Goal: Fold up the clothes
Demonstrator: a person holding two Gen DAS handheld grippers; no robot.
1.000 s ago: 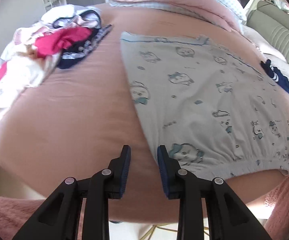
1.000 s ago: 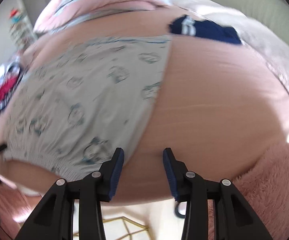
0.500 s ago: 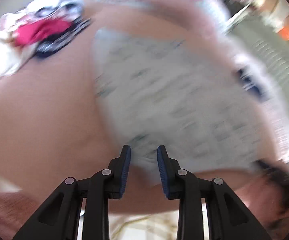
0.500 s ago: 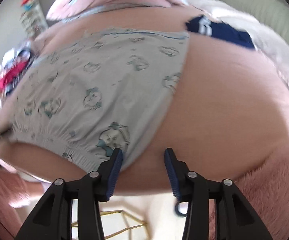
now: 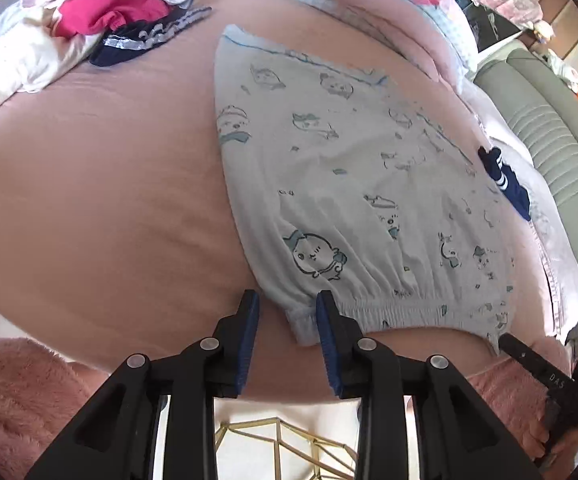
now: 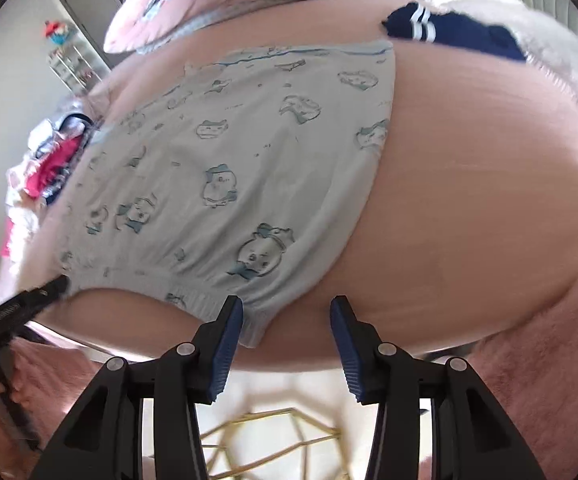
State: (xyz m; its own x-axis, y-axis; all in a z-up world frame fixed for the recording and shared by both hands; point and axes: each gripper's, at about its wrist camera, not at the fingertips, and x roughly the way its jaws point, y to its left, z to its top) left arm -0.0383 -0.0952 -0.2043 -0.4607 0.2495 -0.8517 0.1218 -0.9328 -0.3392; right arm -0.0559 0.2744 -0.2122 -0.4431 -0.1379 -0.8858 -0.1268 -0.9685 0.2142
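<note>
Gripping: left gripper (image 5: 288,314) part-open astride the near-left waistband corner, nothing pinched yet; right gripper (image 6: 287,320) part-open, empty, its inner pad beside the near-right corner
Garment: pale blue cartoon-print shorts (image 5: 353,184) flat on the pink bed sheet (image 5: 101,184), waistband nearest
Technique: close both on the elastic only, lift evenly, fold toward the far hem
Beyond: unfolded clothes pile (image 5: 73,28); navy garment (image 6: 457,36)

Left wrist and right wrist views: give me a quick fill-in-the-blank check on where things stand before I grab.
1. The pale blue cartoon-print shorts lie flat on the ____ bedsheet.
2. The left gripper frames the shorts' ____ corner, jaws open.
3. The navy sock has ____ stripes.

Missing words: pink; waistband; white
</note>
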